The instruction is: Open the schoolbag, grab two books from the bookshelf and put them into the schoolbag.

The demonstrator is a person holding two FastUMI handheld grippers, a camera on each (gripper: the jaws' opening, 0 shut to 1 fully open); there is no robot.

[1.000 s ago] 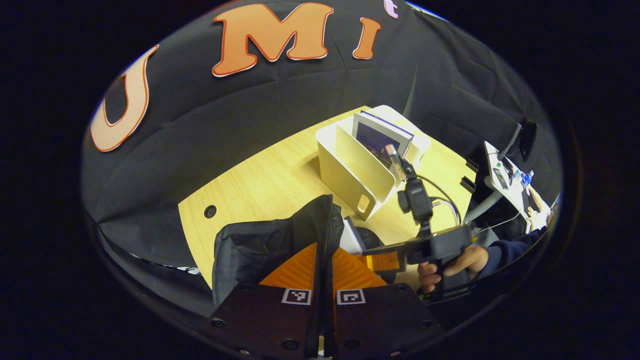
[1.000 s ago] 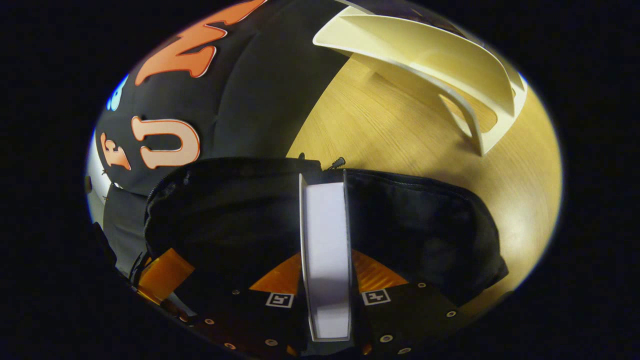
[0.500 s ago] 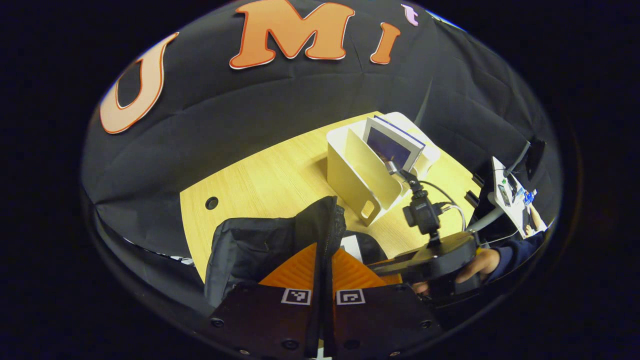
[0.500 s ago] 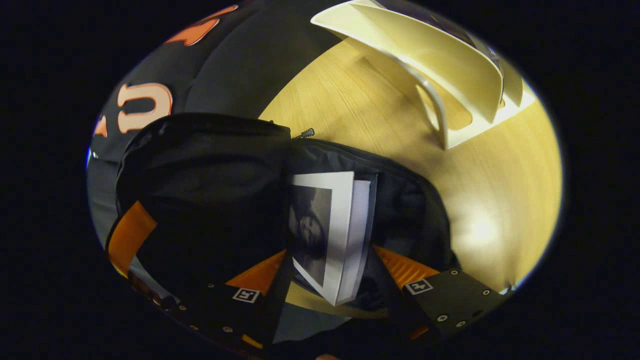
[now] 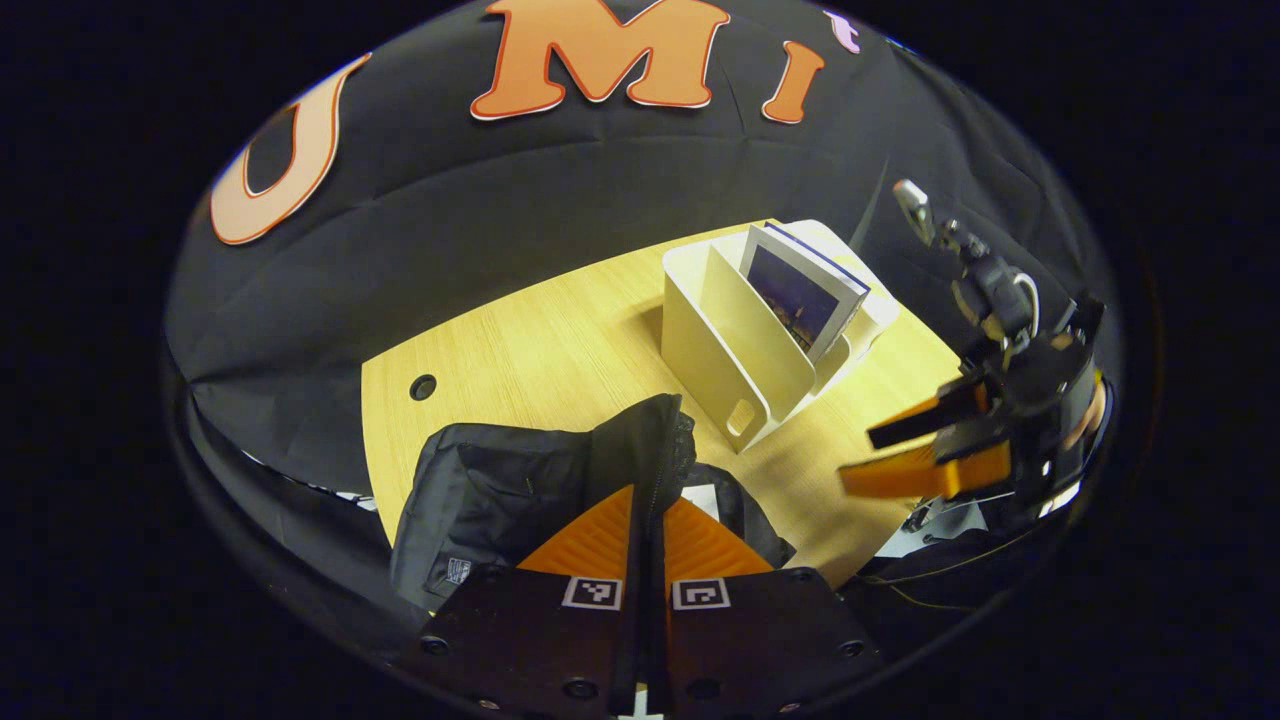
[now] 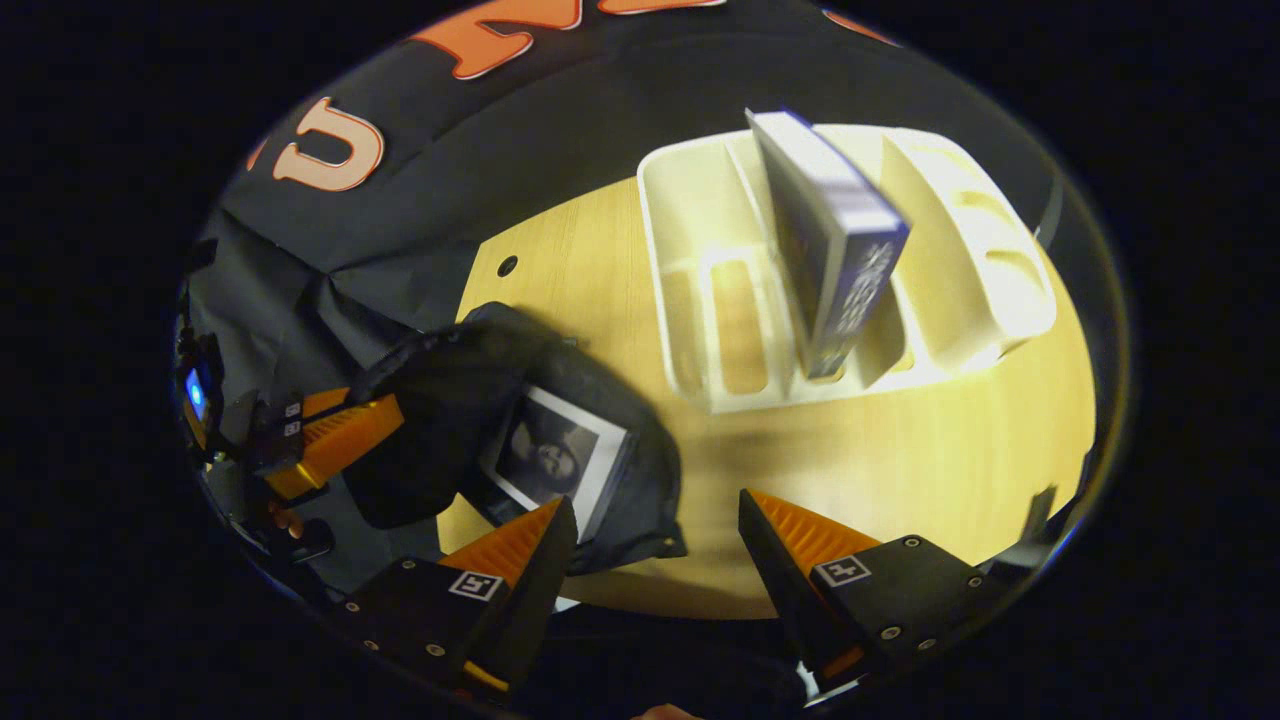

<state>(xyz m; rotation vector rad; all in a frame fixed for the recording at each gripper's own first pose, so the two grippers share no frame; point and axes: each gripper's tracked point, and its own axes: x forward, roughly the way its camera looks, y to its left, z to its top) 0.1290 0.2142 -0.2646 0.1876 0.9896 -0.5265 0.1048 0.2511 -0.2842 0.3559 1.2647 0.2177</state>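
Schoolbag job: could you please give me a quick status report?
Left hand-held gripper shut on schoolbag flap. Right hand-held gripper open, empty. One book in bag; blue book waits in bookshelf. Nothing in the way.

Schoolbag (image 6: pixel 440 400) black. Book in bag (image 6: pixel 553 462) white-bordered, grey portrait cover. Shelf book (image 6: pixel 830 250) dark blue, pale pattern. Bookshelf (image 6: pixel 690 300) cream. Table (image 6: pixel 940 460) light woodgrain. Tongs' fingers (image 6: pixel 510 545) orange.

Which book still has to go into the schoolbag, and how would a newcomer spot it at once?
On the wooden table stands a cream bookshelf with upright dividers. The book leans in its middle slot, blue-purple with a dark spine. The other book, white-bordered with a grey portrait, already lies in the black schoolbag.
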